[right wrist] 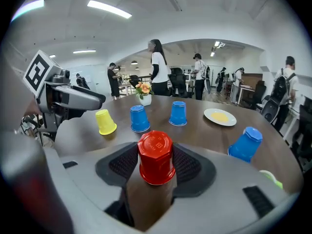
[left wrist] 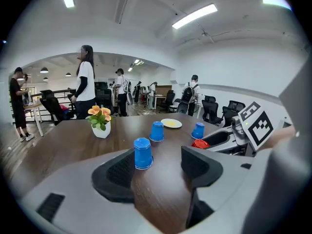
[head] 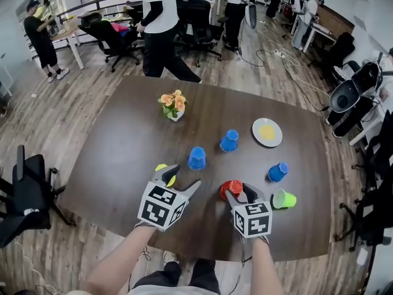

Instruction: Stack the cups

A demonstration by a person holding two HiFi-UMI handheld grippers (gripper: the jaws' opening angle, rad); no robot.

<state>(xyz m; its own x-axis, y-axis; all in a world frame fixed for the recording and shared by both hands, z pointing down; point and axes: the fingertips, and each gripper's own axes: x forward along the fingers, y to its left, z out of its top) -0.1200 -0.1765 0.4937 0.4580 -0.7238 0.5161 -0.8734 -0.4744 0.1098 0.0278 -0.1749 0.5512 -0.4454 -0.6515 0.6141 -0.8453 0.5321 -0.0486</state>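
A red cup (right wrist: 156, 156) stands upside down on the brown table (head: 123, 152), and my right gripper (right wrist: 156, 165) is shut on its sides. In the head view the red cup (head: 231, 188) sits at the near middle, inside that gripper (head: 237, 193). My left gripper (head: 179, 182) is open and empty, its jaws wide apart. A blue cup (left wrist: 143, 153) stands just beyond its fingertips. A yellow cup (head: 163, 169) is partly hidden behind the left gripper. Two more blue cups (head: 229, 141) (head: 277, 172) stand upside down. A green cup (head: 284, 199) lies on its side at the right.
A white plate (head: 267, 132) with a yellow patch sits at the far right of the table. A small pot of orange flowers (head: 174, 106) stands at the far middle. People and office chairs fill the room beyond the table.
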